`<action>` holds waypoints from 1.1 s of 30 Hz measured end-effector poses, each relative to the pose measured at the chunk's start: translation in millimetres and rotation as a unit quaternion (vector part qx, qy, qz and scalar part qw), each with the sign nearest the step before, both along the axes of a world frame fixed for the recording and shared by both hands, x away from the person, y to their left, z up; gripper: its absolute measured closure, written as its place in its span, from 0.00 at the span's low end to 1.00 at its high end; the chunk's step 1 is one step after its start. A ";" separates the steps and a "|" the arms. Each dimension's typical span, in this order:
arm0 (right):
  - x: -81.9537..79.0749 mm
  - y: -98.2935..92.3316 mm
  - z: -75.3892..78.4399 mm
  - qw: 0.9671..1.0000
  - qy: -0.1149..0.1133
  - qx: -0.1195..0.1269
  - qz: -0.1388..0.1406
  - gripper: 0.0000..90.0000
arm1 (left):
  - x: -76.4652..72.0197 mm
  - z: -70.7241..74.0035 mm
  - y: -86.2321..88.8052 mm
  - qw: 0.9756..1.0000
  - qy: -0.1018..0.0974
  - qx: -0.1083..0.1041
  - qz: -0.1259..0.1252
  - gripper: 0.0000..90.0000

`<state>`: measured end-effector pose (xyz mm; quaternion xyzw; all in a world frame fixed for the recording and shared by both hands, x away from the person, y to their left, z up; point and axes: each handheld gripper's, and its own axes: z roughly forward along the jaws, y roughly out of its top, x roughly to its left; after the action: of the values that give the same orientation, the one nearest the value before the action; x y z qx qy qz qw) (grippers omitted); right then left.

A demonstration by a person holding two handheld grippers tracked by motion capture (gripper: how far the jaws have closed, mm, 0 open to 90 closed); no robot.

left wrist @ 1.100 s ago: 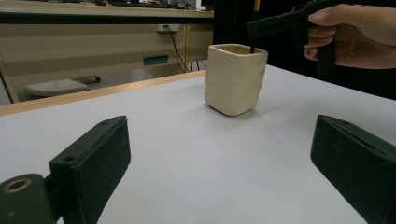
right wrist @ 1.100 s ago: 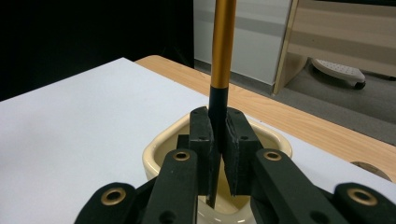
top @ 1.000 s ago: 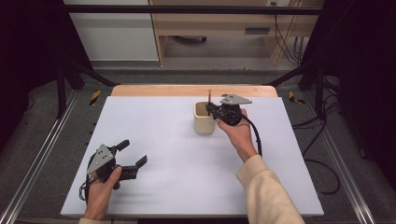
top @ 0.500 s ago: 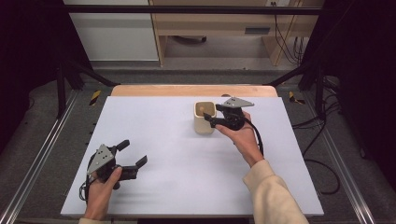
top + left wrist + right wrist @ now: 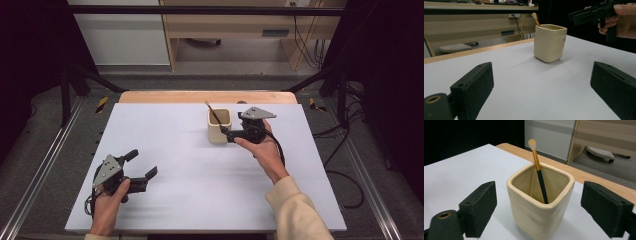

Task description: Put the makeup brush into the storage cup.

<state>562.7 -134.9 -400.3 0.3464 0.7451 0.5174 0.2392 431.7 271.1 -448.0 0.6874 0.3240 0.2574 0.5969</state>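
I find the brush [image 5: 539,173] standing in the cream cup [image 5: 541,202], handle down and bristle tip up, leaning against the cup's far rim. The cup sits upright on the white table [image 5: 200,200], toward the far side and a little right of centre. I judge the placing step to be done: the brush rests on its own, with nothing gripping it.

My right gripper [image 5: 226,131] is level with the cup and just to its right in the high view. Its jaws have just been opening and now stand spread; in the right gripper view the cup lies ahead between the two pads [image 5: 482,207], neither of which touches it. No part of the brush is between them.

My left gripper [image 5: 141,166] rests near the left front corner of the table, well apart from the cup, jaws spread and empty.

What remains, in my judgement, is only to draw the right gripper back clear of the cup without knocking it. I see no other loose item on the table awaiting handling.
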 end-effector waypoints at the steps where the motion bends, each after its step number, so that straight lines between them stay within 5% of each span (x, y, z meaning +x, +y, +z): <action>1: -0.3 0.0 0.1 1.000 0.000 0.000 -0.001 0.14 | 0.0 0.0 0.0 1.000 0.000 0.000 0.000 0.04; 33: -23.2 -15.6 9.4 0.999 0.028 -0.007 -0.016 0.07 | -1.7 1.1 3.4 1.000 0.003 0.010 0.008 0.03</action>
<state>539.5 -150.5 -390.8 0.3713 0.7495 0.4979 0.2288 430.0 274.5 -446.9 0.6918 0.3285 0.2629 0.5869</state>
